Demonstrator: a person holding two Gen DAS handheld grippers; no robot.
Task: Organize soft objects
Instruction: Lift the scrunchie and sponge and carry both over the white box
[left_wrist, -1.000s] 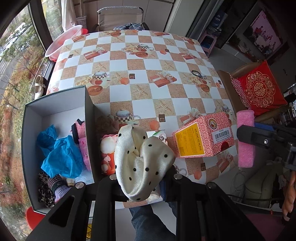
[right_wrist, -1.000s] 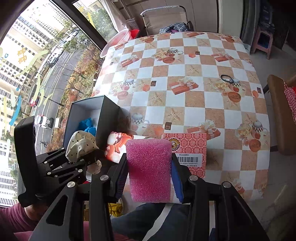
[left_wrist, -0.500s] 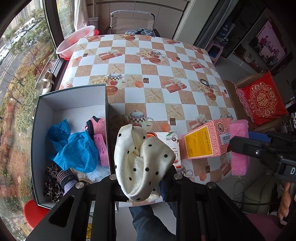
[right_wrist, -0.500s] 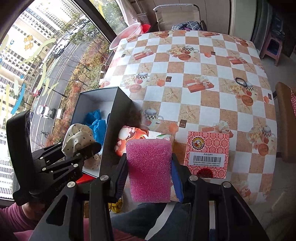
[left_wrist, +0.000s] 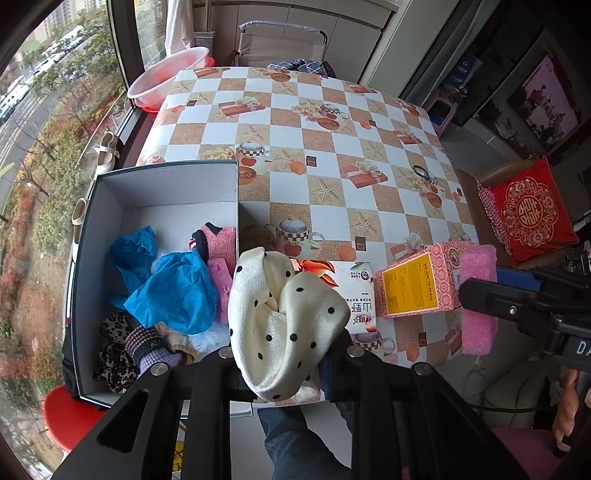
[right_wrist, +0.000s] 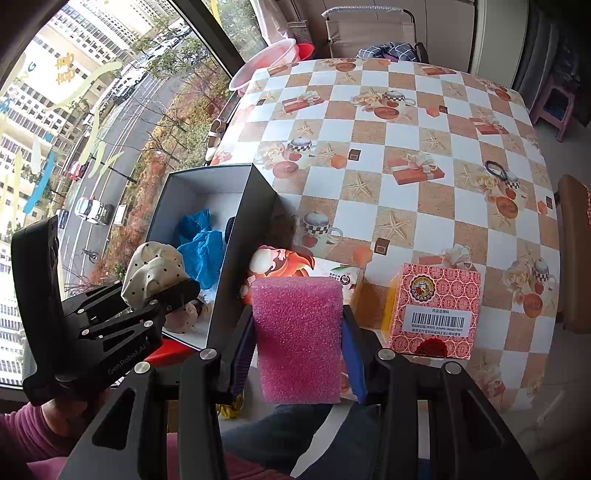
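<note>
My left gripper (left_wrist: 284, 363) is shut on a cream cloth with black dots (left_wrist: 284, 317), held over the near table edge beside the open dark box (left_wrist: 162, 184). That box has a white inside and holds blue tissue (left_wrist: 173, 291), pink knit pieces (left_wrist: 219, 243) and leopard-print fabric (left_wrist: 112, 343). My right gripper (right_wrist: 297, 354) is shut on a pink foam sponge (right_wrist: 299, 336), right of the box (right_wrist: 240, 236). The sponge (left_wrist: 478, 295) also shows at the right in the left wrist view. The dotted cloth (right_wrist: 155, 271) in the left gripper (right_wrist: 162, 295) appears left of the box.
A pink patterned carton (right_wrist: 437, 310) and a white printed pack (left_wrist: 356, 295) lie near the table's front edge on the checkered tablecloth (left_wrist: 332, 155). A pink basin (left_wrist: 168, 74) and a chair (left_wrist: 280, 40) stand at the far end. A red cushion (left_wrist: 530, 210) sits right of the table.
Both grippers, each still holding its object, have shifted so that the box shows more fully and its contents are more exposed. Nothing was let go.
</note>
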